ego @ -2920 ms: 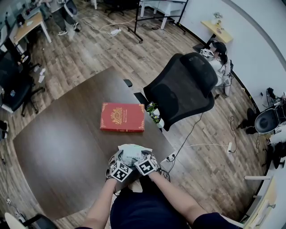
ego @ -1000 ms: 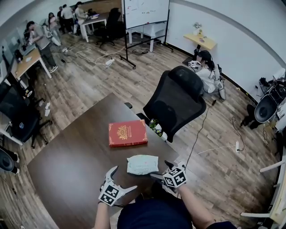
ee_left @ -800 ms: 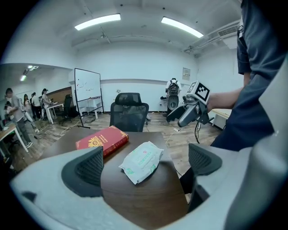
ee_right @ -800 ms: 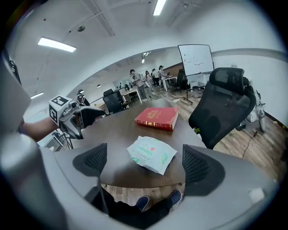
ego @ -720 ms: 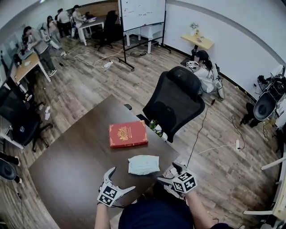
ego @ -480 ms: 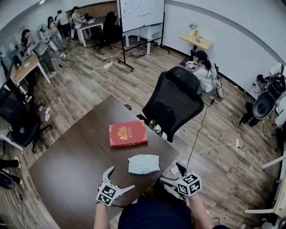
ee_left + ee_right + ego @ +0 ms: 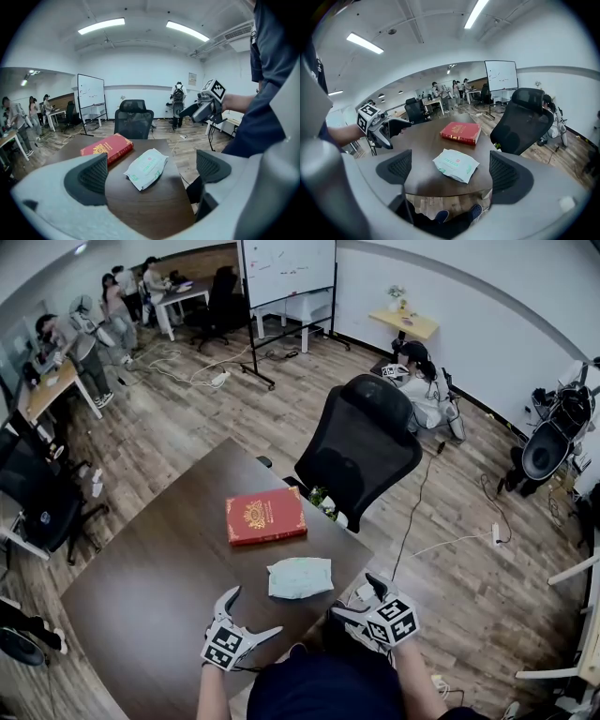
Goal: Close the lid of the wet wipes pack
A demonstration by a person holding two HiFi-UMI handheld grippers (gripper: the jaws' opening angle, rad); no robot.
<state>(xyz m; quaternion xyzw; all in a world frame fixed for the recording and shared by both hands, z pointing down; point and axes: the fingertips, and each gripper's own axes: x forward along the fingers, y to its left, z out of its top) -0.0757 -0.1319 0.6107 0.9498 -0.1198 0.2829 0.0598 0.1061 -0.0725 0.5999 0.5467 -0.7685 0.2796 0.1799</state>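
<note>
The wet wipes pack [image 7: 300, 577], pale green and white, lies flat on the dark wooden table [image 7: 150, 568] near its front right edge, and its top flap looks flat. Nothing touches it. My left gripper [image 7: 255, 612] hovers open over the table, to the pack's near left. My right gripper [image 7: 352, 594] is open too, held off the table's edge to the pack's near right. In the left gripper view the pack [image 7: 146, 168] shows well beyond the wide-apart jaws, with the right gripper [image 7: 206, 105] raised at the right. The right gripper view shows the pack [image 7: 456, 164] and the left gripper [image 7: 379, 126].
A red book [image 7: 266, 515] lies beyond the pack. A black office chair [image 7: 361, 446] stands at the table's far right edge, with a small potted plant [image 7: 323, 502] beside it. A whiteboard [image 7: 286, 259] and several people are far behind.
Both grippers were together on the pack at the near edge; they have since let go and pulled apart. Over the last second the right gripper rose and drew away to the right.
</note>
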